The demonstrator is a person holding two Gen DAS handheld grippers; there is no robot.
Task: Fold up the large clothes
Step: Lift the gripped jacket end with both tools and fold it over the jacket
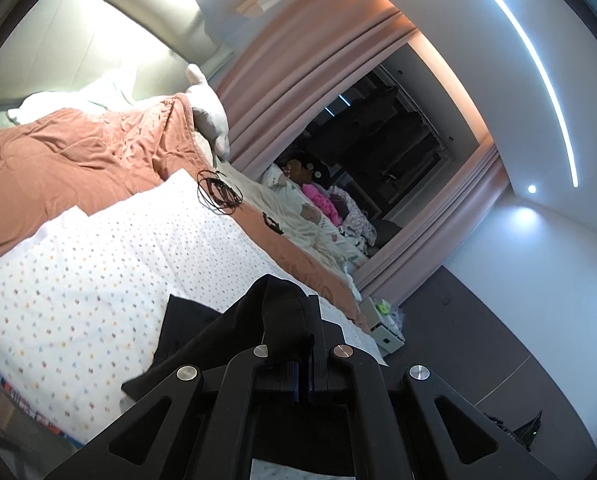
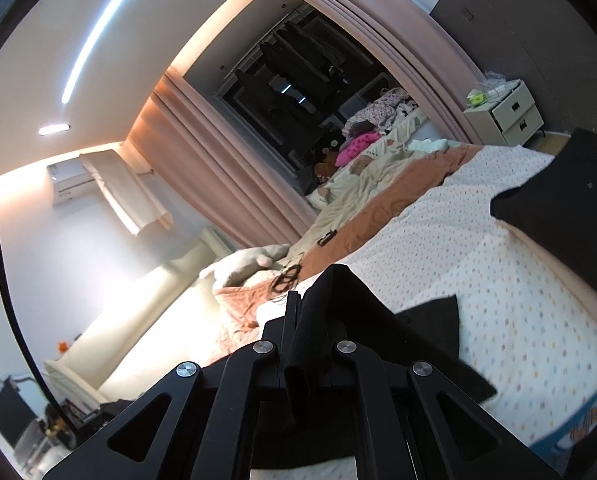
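Two grippers pinch one black garment (image 1: 234,332): the left gripper (image 1: 304,344) has its jaws pressed together on a bunched fold, and the right gripper (image 2: 306,340) clamps another fold the same way. Between them the cloth hangs down onto the dotted sheet (image 1: 118,260) near the bed's near edge. Beyond the sheet lies an orange blanket (image 1: 70,160), with a coil of dark cord (image 1: 218,194) at its border. Pink curtains (image 1: 298,92) hang past the bed's far side, and a white nightstand (image 2: 506,112) stands by its far corner.

Home bedroom, bed (image 1: 98,240), curtains (image 1: 298,60), nightstand (image 2: 510,112)
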